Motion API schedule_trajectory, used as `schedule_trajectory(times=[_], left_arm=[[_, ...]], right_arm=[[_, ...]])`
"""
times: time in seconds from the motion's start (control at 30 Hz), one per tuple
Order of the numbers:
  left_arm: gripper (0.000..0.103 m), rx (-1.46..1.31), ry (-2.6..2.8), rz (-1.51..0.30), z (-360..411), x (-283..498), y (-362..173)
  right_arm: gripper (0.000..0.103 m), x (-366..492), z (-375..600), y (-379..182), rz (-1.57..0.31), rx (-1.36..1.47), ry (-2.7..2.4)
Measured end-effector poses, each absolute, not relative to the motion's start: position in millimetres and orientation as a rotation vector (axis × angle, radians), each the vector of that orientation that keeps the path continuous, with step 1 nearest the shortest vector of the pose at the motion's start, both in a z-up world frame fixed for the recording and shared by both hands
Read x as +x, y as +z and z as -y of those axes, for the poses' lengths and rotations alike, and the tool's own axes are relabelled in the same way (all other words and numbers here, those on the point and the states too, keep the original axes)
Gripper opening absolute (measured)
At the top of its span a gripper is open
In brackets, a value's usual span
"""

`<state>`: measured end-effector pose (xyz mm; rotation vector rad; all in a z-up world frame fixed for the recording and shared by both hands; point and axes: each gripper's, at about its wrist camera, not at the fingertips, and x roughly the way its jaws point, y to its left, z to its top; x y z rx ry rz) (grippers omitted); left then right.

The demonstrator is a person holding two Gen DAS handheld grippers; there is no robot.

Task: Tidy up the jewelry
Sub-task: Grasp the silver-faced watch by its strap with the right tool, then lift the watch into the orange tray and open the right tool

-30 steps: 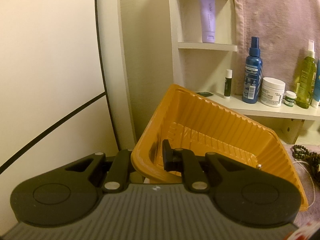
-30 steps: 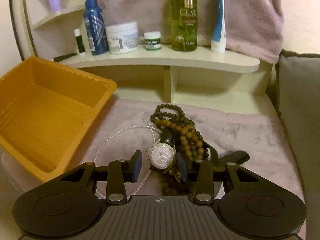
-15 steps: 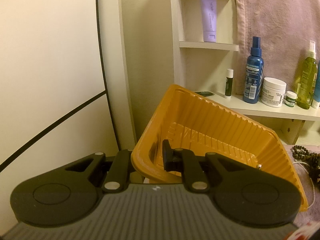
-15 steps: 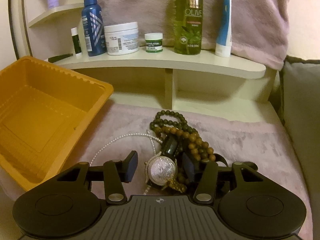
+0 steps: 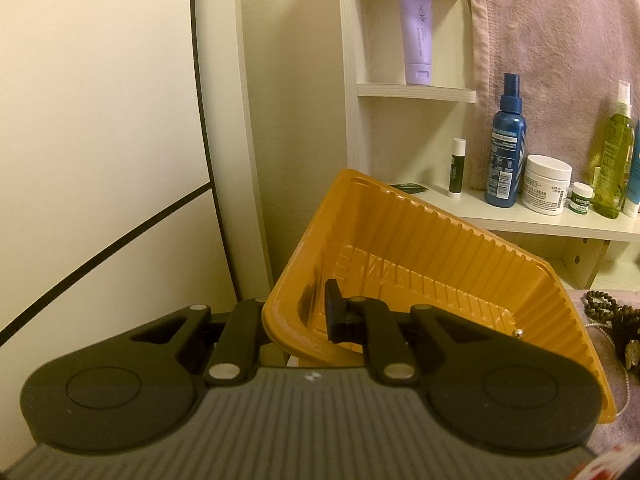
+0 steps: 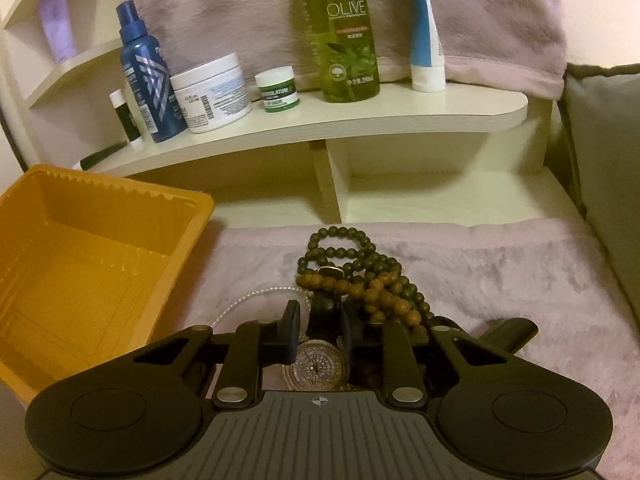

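Observation:
My left gripper [image 5: 298, 312] is shut on the near wall of the orange plastic tray [image 5: 424, 276] and holds it tilted; the tray also shows at the left of the right wrist view [image 6: 80, 264]. The tray looks empty. My right gripper [image 6: 318, 330] has closed in around the black strap of a silver-faced wristwatch [image 6: 316, 368] on the pink fleece cloth [image 6: 500, 280]. Just beyond lie brown wooden beads [image 6: 380, 294], dark green beads [image 6: 340, 246] and a pearl strand [image 6: 256, 296]. Whether the fingers press the strap is hidden.
A cream shelf [image 6: 360, 120] behind the cloth holds a blue spray bottle [image 6: 150, 76], a white cream jar [image 6: 212, 94], a small green jar [image 6: 278, 90], an olive bottle [image 6: 348, 32] and a blue tube [image 6: 424, 36]. A grey cushion [image 6: 604, 160] stands at right.
My right gripper moved forward and down over the watch and its fingers narrowed around the strap. The left gripper and tray stayed almost still.

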<state>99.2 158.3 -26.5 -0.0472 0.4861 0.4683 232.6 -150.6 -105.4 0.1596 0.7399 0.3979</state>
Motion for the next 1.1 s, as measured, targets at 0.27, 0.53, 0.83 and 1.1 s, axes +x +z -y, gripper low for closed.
schedule_trajectory(times=[0.27, 0.53, 0.83, 1.1], left_arm=[[0.012, -0.046, 0.469, -0.485, -158, 99, -27], [0.012, -0.047, 0.468, -0.485, -158, 99, -27], [0.012, -0.048, 0.464, -0.48, -157, 98, -27], [0.012, -0.049, 0.46, -0.479, -157, 96, -27]], right_arm=[[0.019, 215, 158, -96, -0.786, 0.211, 0.483], [0.015, 196, 159, -91, -0.841, 0.233, 0.526], [0.015, 178, 175, -77, -0.854, 0.294, 0.519], [0.015, 163, 191, -81, -0.904, 0.319, 0.513]])
